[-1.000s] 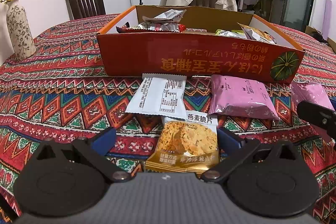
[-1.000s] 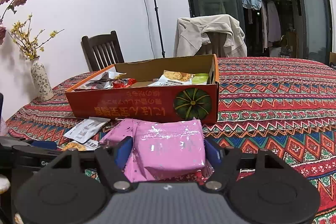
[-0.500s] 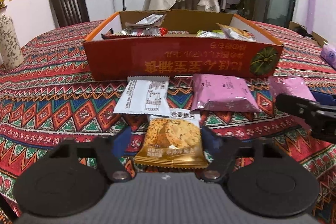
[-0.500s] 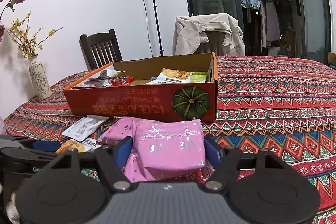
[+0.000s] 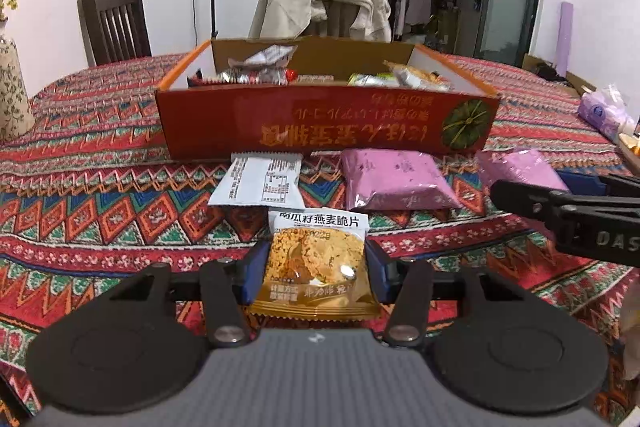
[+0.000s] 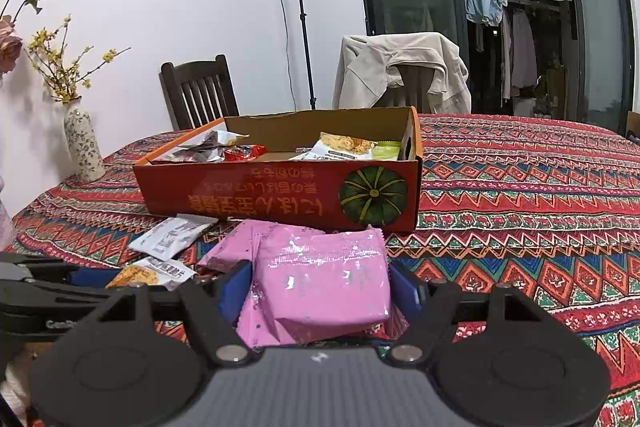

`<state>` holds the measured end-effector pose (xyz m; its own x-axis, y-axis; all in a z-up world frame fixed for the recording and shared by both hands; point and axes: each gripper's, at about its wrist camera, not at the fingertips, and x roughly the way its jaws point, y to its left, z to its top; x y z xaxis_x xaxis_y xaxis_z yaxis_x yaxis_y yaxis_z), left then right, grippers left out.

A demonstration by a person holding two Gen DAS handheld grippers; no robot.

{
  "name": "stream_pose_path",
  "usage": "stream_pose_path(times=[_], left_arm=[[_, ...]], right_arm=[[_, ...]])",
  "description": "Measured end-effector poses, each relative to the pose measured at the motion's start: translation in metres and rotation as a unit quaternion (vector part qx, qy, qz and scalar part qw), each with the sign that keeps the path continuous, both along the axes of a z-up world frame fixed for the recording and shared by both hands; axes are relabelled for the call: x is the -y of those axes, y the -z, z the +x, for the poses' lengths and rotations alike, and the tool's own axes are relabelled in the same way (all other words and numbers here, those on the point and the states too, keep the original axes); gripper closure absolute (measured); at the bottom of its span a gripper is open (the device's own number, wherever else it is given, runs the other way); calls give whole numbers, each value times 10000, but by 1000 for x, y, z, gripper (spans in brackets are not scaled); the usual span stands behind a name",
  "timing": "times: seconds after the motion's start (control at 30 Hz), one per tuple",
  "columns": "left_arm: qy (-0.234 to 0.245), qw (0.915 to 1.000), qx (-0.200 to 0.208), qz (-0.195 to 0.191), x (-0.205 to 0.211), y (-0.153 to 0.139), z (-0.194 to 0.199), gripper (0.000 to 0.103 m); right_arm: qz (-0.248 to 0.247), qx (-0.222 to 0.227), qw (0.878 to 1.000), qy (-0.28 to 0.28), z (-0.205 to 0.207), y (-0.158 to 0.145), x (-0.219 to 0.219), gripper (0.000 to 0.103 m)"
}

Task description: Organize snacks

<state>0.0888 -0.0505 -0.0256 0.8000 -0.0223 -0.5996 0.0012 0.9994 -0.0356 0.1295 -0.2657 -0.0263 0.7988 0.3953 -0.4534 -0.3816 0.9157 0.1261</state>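
Left gripper (image 5: 316,269): jaws closing on the oat crisp packet (image 5: 316,267); both blue pads touch its sides, and the packet sits raised off the cloth, near the table's front edge.
Right gripper (image 6: 320,293): clenched on a pink packet (image 6: 320,287), pads against both its sides, just before the box's front wall.
Second pink packet (image 5: 394,185): flat on the tablecloth (image 5: 100,207), close to the box front, right of centre.
White packet (image 5: 260,181): label side up, its far edge touching the box front.
Snack box (image 5: 328,123): open orange carton mid-table, print upside down, pumpkin emblem at its right end; several wrapped snacks (image 5: 260,75) inside along both ends.
Vase (image 6: 84,149): at the table's left edge, holding yellow sprigs.
Chairs: two behind the far edge, one draped with a beige jacket (image 6: 400,67).
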Motion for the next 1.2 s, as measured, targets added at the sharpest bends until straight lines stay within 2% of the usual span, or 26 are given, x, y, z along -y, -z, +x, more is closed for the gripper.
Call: stream_pose_path(times=[0.3, 0.47, 0.53, 0.6, 0.67, 0.7, 0.97, 1.2], left_arm=[[236, 9977, 635, -67, 4, -34, -25, 51], [240, 9957, 895, -86, 2, -48, -23, 51], [215, 9955, 916, -101, 0, -49, -23, 51], [175, 9961, 858, -141, -4, -45, -23, 51], [126, 9967, 777, -178, -9, -39, -23, 51], [97, 9970, 739, -206, -11, -36, -22, 51], [12, 9971, 705, -285, -20, -32, -27, 51], [25, 9971, 683, -343, -20, -30, -30, 51]], right_arm=[[-8, 122, 9999, -17, -6, -11, -4, 31], [29, 272, 9996, -73, -8, -21, -7, 45], [7, 231, 9997, -91, -7, -21, -9, 45], [-58, 95, 9998, -134, -5, -17, -10, 38], [-126, -98, 9995, -265, -3, -9, -13, 20], [-211, -176, 9990, -345, -2, -6, -16, 19], [-762, -475, 9948, -477, 10, 12, -33, 18], [-909, -572, 9932, -458, 14, 17, -34, 19]])
